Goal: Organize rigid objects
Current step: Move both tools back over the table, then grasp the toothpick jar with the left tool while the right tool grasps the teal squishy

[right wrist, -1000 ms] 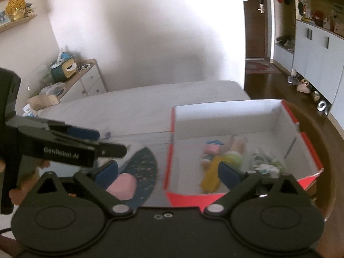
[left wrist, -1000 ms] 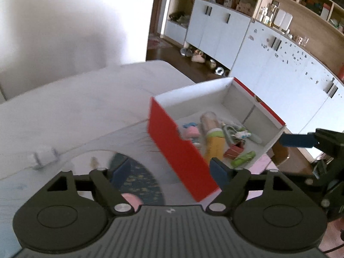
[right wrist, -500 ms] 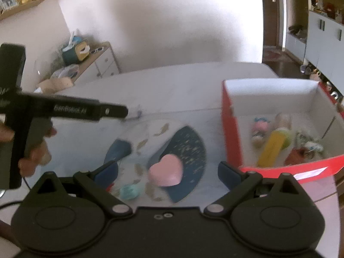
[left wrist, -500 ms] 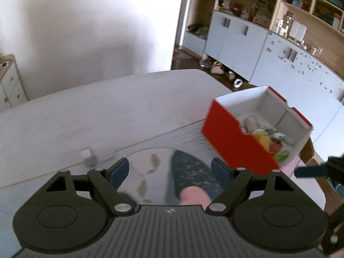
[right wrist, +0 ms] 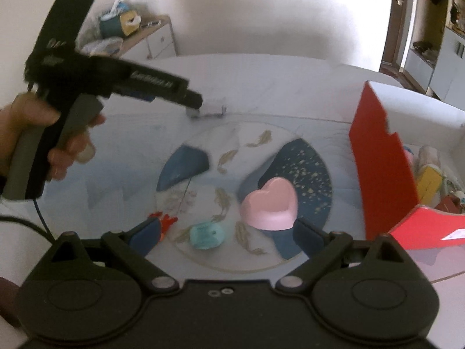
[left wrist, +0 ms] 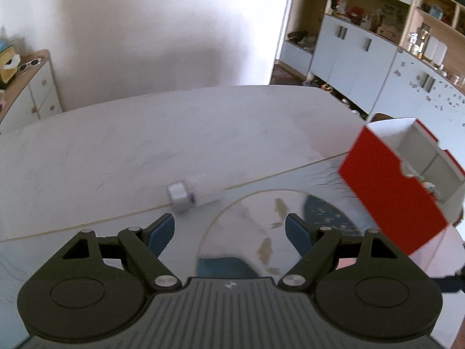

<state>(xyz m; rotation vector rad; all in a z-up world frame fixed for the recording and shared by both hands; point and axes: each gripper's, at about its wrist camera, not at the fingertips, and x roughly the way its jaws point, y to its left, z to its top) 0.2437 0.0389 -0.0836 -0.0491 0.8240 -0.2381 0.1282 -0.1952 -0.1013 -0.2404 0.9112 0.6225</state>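
Note:
A red box point(left wrist: 389, 192) with white inside stands at the table's right; it also shows in the right wrist view point(right wrist: 380, 160), holding several small objects. A small white bottle point(left wrist: 191, 193) lies on its side just ahead of my open, empty left gripper point(left wrist: 229, 231). In the right wrist view, a pink heart point(right wrist: 270, 203), a teal piece point(right wrist: 206, 235) and a small red piece point(right wrist: 164, 221) lie on a round patterned mat point(right wrist: 232, 157). My right gripper point(right wrist: 226, 234) is open and empty just short of them. The left gripper's body point(right wrist: 110, 78) hovers by the bottle point(right wrist: 210, 107).
The white table point(left wrist: 145, 133) stretches back to a wall. A low cabinet point(left wrist: 32, 87) stands at the far left and white cupboards with shelves point(left wrist: 377, 49) at the right. The person's hand point(right wrist: 43, 133) holds the left gripper's handle.
Both views have swung left, away from the box. The white bottle now lies closer to centre ahead of the left gripper. The heart, teal and red pieces have come into the right view.

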